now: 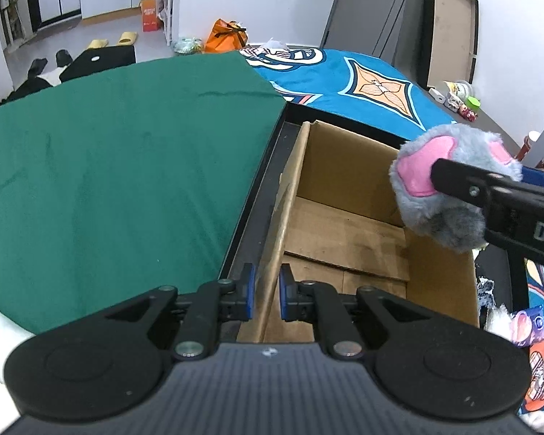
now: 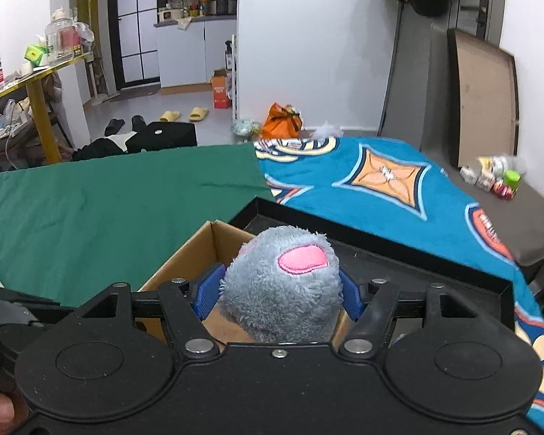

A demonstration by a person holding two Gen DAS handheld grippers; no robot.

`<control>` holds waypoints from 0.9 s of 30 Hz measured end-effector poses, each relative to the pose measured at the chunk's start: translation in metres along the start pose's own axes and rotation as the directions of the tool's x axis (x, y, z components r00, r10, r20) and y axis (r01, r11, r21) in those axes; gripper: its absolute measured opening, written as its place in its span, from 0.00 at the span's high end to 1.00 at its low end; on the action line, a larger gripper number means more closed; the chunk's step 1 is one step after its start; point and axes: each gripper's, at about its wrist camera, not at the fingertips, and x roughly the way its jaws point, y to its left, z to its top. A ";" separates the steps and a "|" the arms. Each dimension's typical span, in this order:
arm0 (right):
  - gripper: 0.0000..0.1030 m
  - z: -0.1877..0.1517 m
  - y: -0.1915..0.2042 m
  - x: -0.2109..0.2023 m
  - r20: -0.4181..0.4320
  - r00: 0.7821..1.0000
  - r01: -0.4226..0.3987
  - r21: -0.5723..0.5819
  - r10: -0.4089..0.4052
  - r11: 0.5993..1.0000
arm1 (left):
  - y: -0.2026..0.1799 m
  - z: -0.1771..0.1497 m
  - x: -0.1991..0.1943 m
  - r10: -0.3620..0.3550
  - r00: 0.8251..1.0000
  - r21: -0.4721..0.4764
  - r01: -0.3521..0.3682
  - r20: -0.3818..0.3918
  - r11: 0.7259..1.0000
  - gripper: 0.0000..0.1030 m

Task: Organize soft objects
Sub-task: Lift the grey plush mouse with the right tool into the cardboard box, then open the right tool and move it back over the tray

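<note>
We're seeing a fluffy grey plush toy [image 2: 282, 290] with pink patches hanging above the open, empty cardboard box [image 1: 348, 195], pinched on both sides.

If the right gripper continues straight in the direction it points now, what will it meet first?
Probably the cardboard box. The right gripper holds the grey plush toy and points downward over the open box, so the toy would likely reach the box's inside first. Depth is unclear, though.

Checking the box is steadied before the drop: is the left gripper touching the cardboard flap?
Touching. The left wrist view shows the left gripper shut on the flap, its blue pads pressed against both faces.
</note>
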 end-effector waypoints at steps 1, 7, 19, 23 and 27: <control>0.36 0.000 -0.001 0.003 -0.009 1.000 -0.003 0.008 0.003 1.000 | 0.000 0.001 0.001 -0.003 1.000 -0.004 0.003 -0.004 1.000 0.90; 0.29 -0.005 -0.001 0.019 -0.057 0.998 0.015 0.010 -0.015 1.000 | 0.004 0.002 0.007 -0.015 1.000 -0.017 0.015 -0.021 1.000 0.89; 0.19 -0.016 -0.025 0.004 -0.069 0.996 0.052 0.049 -0.049 0.997 | -0.002 0.002 0.012 0.008 0.999 0.007 -0.007 -0.042 1.000 0.88; 0.19 -0.021 -0.034 -0.008 -0.069 0.996 0.052 0.064 -0.048 0.997 | -0.007 0.003 0.008 0.026 0.999 0.016 -0.026 -0.043 1.000 0.82; 0.15 -0.028 -0.047 -0.021 -0.062 0.996 0.065 0.098 -0.059 0.993 | -0.014 0.002 0.003 0.051 0.998 0.036 -0.049 -0.037 0.998 0.62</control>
